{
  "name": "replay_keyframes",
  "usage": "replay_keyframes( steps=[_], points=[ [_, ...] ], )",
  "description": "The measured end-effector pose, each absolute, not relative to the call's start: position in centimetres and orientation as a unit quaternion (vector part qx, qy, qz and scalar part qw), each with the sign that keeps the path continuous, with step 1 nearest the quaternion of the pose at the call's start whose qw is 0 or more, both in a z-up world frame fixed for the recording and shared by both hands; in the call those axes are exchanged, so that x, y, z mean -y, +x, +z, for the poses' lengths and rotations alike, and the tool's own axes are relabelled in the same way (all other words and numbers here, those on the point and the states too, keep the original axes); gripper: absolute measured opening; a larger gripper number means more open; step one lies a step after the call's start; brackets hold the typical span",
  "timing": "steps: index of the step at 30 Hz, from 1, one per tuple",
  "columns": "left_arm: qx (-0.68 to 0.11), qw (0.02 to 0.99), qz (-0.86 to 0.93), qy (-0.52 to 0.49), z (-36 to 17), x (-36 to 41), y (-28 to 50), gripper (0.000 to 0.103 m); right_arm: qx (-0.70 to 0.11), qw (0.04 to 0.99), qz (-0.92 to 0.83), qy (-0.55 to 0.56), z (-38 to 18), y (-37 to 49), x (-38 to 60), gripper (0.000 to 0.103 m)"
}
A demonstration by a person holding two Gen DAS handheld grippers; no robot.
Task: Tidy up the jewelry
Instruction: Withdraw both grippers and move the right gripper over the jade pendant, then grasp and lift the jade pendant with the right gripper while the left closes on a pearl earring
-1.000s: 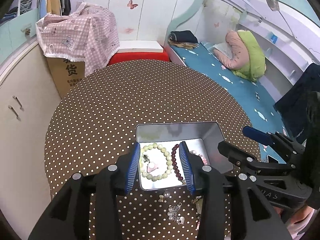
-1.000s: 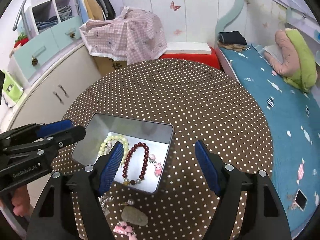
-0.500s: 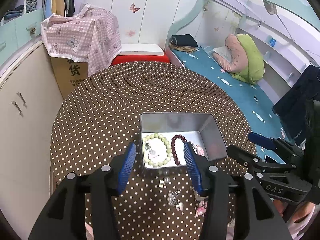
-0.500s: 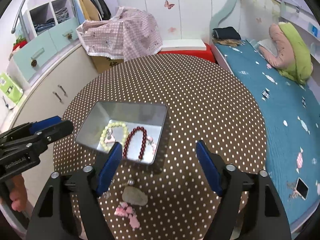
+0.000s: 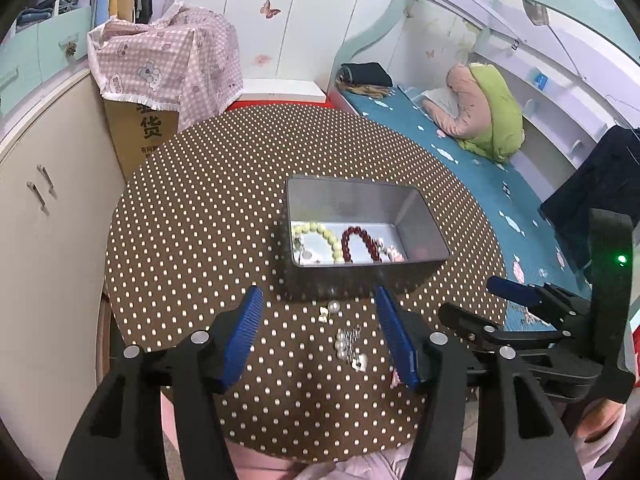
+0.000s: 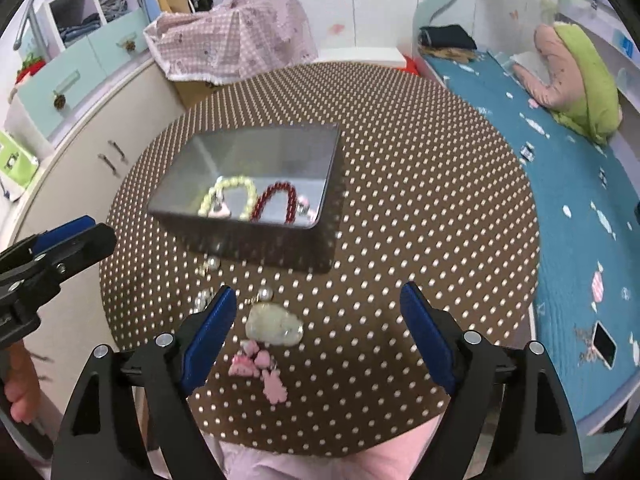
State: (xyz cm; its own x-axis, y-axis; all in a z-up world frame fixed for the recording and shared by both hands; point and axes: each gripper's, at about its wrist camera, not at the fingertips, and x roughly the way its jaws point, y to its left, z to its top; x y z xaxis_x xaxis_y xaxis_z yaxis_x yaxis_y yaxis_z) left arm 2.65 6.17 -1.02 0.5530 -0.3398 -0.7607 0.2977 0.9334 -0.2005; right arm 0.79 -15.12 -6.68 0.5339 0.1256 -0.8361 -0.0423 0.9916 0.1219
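Note:
A silver metal tin (image 5: 416,220) (image 6: 192,156) sits on the round brown polka-dot table (image 5: 200,220) (image 6: 420,200). It holds a pale green bead bracelet (image 5: 320,234) (image 6: 230,184) and a dark red bead bracelet (image 5: 360,236) (image 6: 276,196). Loose pearl pieces (image 5: 350,344) (image 6: 208,266), a pale jade pendant (image 6: 274,322) and pink charms (image 6: 260,366) lie on the table in front of the tin. My left gripper (image 5: 320,340) is open and empty above the pearls. My right gripper (image 6: 318,340) is open and empty above the pendant.
A cream cabinet (image 5: 48,220) stands left of the table. A bed with a teal sheet (image 6: 560,168) runs along the right. A cardboard box under pink checked cloth (image 5: 160,68) stands behind the table. The right gripper shows at the right of the left wrist view (image 5: 520,312).
Both grippers have pulled back and up from the tin toward the table's near edge, so the loose pieces in front of the tin now show. Both stay open.

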Motion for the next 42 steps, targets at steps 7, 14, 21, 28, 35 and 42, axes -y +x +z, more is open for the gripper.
replay_keyframes(
  steps=[7, 14, 21, 28, 35, 42],
  points=[
    [-0.455, 0.871, -0.182, -0.027, -2.5, -6.8, 2.2, 0.057, -0.512, 0.857, 0.047, 0.044, -8.7, 0.7, 13.8, 0.081],
    [-0.475, 0.861, -0.179, -0.029, -4.0, -7.3, 2.3, 0.057, -0.531, 0.845, 0.043, 0.038, -10.1, 1.3, 12.3, 0.081],
    [-0.491, 0.853, -0.174, -0.035, -5.7, -7.9, 2.3, 0.064, -0.549, 0.835, 0.039, 0.030, -11.3, 2.3, 10.7, 0.081],
    [-0.500, 0.849, -0.168, -0.035, -6.6, -8.3, 2.6, 0.064, -0.548, 0.836, 0.028, 0.009, -12.0, 3.0, 9.6, 0.080],
    [-0.506, 0.845, -0.168, -0.033, -7.0, -8.2, 3.0, 0.064, -0.538, 0.843, 0.022, -0.012, -11.9, 3.3, 8.2, 0.066],
    [-0.513, 0.840, -0.176, -0.030, -7.5, -7.2, 3.2, 0.064, -0.528, 0.849, 0.031, -0.012, -11.1, 2.5, 8.5, 0.043]
  ],
)
